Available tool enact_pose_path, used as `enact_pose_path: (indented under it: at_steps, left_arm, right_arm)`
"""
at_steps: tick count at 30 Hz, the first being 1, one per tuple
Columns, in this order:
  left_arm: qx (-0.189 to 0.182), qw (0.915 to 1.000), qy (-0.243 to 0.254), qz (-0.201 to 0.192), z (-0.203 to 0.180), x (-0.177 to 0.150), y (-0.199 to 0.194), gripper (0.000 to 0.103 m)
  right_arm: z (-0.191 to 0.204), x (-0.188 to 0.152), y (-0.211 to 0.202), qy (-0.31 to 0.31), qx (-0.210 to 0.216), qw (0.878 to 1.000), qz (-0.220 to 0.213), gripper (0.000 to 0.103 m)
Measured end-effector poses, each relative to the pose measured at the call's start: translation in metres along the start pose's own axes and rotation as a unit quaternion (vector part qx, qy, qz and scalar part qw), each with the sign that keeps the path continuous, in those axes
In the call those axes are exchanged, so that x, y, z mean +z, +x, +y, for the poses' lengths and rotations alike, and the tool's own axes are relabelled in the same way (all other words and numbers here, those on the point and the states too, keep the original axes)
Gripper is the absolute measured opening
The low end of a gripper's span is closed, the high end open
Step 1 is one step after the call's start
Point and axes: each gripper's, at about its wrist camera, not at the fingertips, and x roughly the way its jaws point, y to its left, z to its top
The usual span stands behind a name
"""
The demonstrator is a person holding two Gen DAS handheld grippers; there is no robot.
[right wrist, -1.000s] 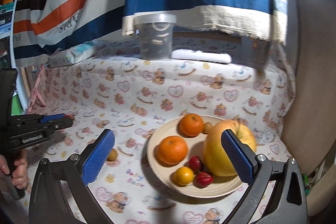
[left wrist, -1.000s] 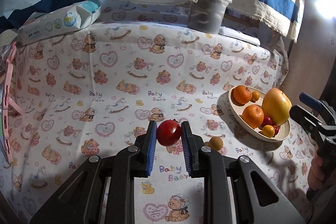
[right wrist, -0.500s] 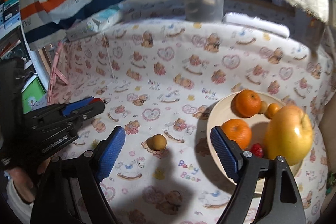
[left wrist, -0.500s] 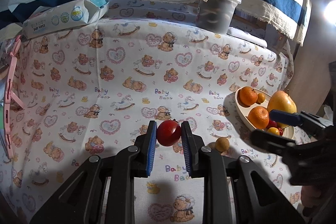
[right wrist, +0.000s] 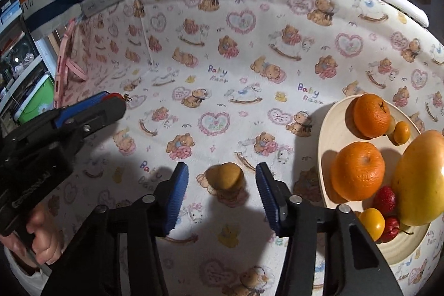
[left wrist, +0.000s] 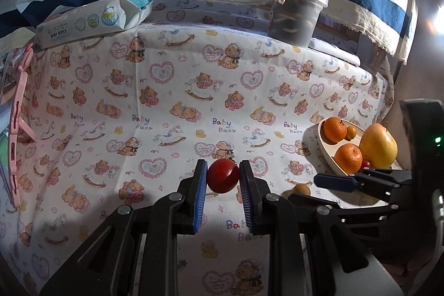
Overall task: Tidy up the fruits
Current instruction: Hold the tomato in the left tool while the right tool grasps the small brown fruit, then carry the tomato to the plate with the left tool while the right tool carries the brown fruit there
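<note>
Bear-print desk (right wrist: pixel 222 52): small brown fruit (right wrist: pixel 226 176) is sitting dead-centre between the right gripper (right wrist: pixel 222 194) fingers, which are closing, not yet touching. Left gripper (left wrist: pixel 223 186) is clamping a red fruit (left wrist: pixel 222 175).

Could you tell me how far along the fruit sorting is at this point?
Mostly done: the plate already holds two oranges, a big apple and some small fruits. In hand: the left gripper is shut on a red fruit, off the plate. The right gripper is closing around the brown fruit on the cloth, pads not yet touching. Both must still reach the plate.
</note>
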Motion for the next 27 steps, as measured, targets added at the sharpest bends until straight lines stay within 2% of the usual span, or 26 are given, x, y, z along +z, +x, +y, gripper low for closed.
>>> enact_pose_path:
  at_steps: [7,12,27]
  left_arm:
    - [-0.004,1.0,-0.008,0.003,0.003,0.0,0.0,0.022]
    - [-0.002,1.0,-0.006,0.002,0.002,0.0,-0.001,0.023]
    - [-0.004,0.9999,0.009,0.006,-0.002,-0.004,0.0,0.022]
  right_arm:
    - [0.001,0.001,0.011,0.001,-0.008,1.0,0.012,0.038]
    - [0.002,0.001,0.012,-0.008,-0.019,1.0,0.01,0.024]
    - [-0.022,-0.022,-0.035,-0.005,-0.013,0.999,-0.03,0.024]
